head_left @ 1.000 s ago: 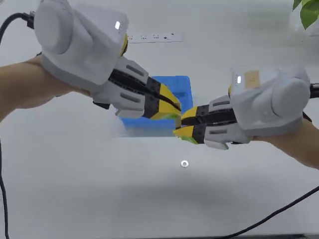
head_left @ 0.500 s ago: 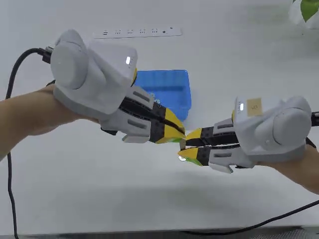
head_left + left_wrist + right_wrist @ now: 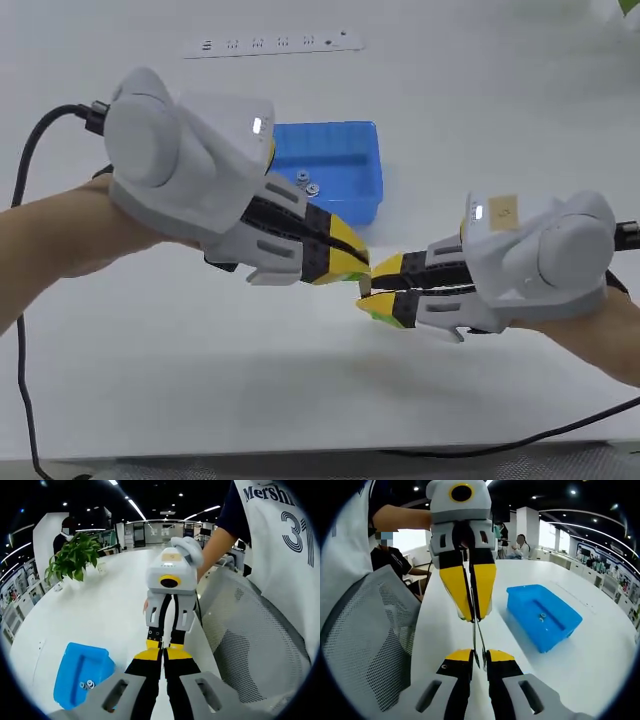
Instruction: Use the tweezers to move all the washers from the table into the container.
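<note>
head view: the left gripper (image 3: 350,268) and the right gripper (image 3: 372,292) meet tip to tip above the white table (image 3: 200,380), just in front of the blue container (image 3: 365,205). the left gripper comes from the container's left side and the right gripper from its right side. two washers (image 3: 306,184) lie next to each other on the floor of the container, a little left of its middle. a white power strip (image 3: 275,43) lies behind the container, well apart from it.

in the right gripper view the left gripper is clenched on the tweezers (image 3: 476,632). the thin metal legs pass between its yellow jaws and come out toward the camera. the ends of the legs go in between the right gripper's own jaws, which stand close together around them. i cannot tell if these jaws press on the legs or only stand beside them. the container is to the right of both grippers in this view, with the washers inside it.

in the left gripper view a green plant (image 3: 75,555) stands on the table far behind the container.
</note>
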